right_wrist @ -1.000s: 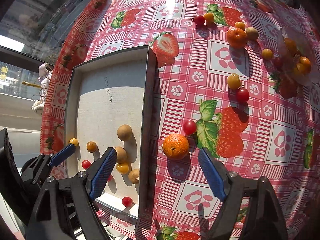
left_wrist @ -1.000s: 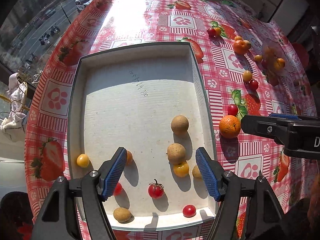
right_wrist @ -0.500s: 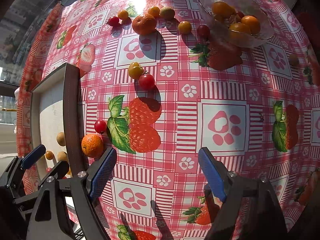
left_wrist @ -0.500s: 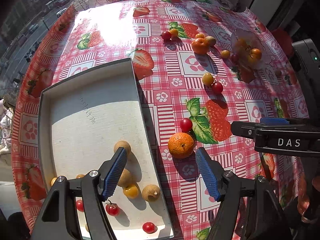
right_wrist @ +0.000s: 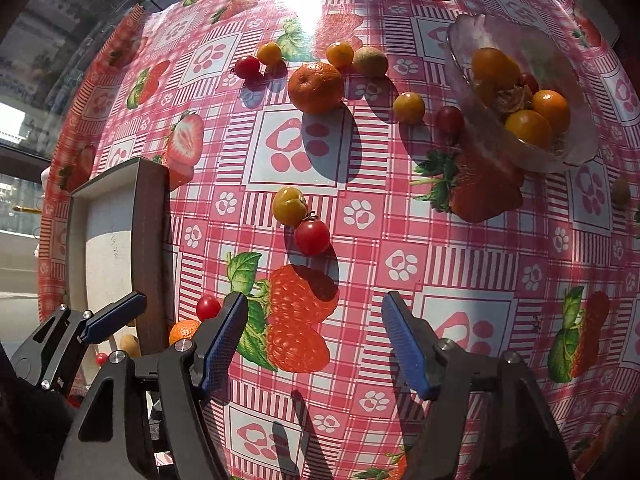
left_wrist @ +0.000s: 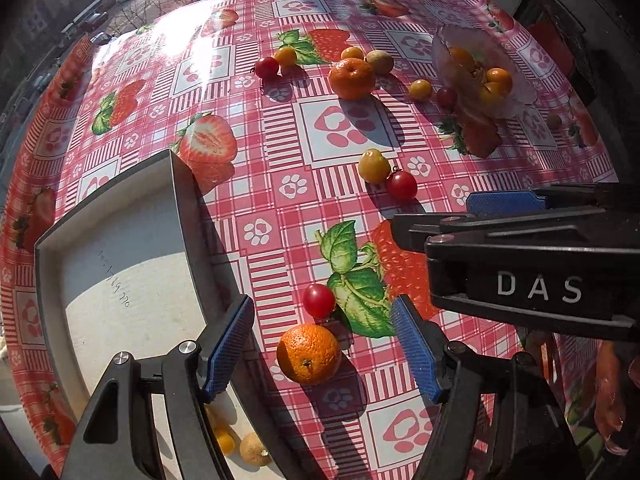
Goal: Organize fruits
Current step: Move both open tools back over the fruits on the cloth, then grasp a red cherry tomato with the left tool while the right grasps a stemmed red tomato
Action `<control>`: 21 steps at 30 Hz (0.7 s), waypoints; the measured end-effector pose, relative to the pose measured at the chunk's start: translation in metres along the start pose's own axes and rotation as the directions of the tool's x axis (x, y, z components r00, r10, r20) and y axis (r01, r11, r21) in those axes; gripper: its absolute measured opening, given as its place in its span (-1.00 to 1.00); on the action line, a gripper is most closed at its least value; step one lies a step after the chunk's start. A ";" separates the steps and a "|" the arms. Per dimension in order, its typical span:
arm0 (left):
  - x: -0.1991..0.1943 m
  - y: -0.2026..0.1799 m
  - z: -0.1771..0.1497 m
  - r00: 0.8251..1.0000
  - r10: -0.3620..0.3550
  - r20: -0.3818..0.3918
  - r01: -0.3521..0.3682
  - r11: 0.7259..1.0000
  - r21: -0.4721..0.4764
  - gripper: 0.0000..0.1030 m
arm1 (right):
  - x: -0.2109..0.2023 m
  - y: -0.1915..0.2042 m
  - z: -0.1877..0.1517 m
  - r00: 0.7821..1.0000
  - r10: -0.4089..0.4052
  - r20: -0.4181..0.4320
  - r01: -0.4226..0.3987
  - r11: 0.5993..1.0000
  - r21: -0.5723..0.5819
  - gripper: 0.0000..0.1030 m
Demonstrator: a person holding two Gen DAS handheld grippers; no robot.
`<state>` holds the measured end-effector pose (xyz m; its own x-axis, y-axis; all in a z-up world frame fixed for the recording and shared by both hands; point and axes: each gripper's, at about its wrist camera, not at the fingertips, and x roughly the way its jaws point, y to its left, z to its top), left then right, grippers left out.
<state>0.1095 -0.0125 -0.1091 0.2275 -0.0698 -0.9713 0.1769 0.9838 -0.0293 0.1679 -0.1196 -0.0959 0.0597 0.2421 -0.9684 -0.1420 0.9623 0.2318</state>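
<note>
The left gripper (left_wrist: 322, 344) is spread and empty, with the orange (left_wrist: 308, 354) on the cloth between its fingers, just beside the tray (left_wrist: 184, 216). It should probably descend straight and close gently at the widest part. The right gripper (right_wrist: 312, 344), also spread, hovers empty nearby.

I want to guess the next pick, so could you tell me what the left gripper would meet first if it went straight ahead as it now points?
Most likely the orange lying on the tablecloth between the open fingers of the left gripper; the cherry tomato sits just beyond it. Depth is uncertain.
</note>
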 end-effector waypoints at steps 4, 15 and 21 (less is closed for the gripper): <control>0.010 -0.001 0.005 1.000 0.005 -0.016 -0.005 1.000 -0.005 0.40 | 0.009 -0.003 0.009 1.000 0.006 -0.007 -0.006 1.000 -0.009 0.29; 0.033 -0.001 0.012 0.997 0.031 -0.070 -0.033 0.999 -0.026 0.39 | 0.021 0.002 0.024 1.000 0.010 0.001 -0.010 0.997 -0.072 -0.47; 0.035 0.004 0.011 0.998 0.027 -0.061 -0.029 0.999 -0.030 0.25 | 0.017 -0.015 0.018 0.999 0.049 0.009 -0.049 0.999 -0.010 -0.59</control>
<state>0.1292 -0.0124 -0.1406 0.1738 -0.0331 -0.9842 0.1412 0.9899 -0.0083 0.1888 -0.1278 -0.1142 0.0611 0.2904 -0.9549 -0.1547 0.9479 0.2784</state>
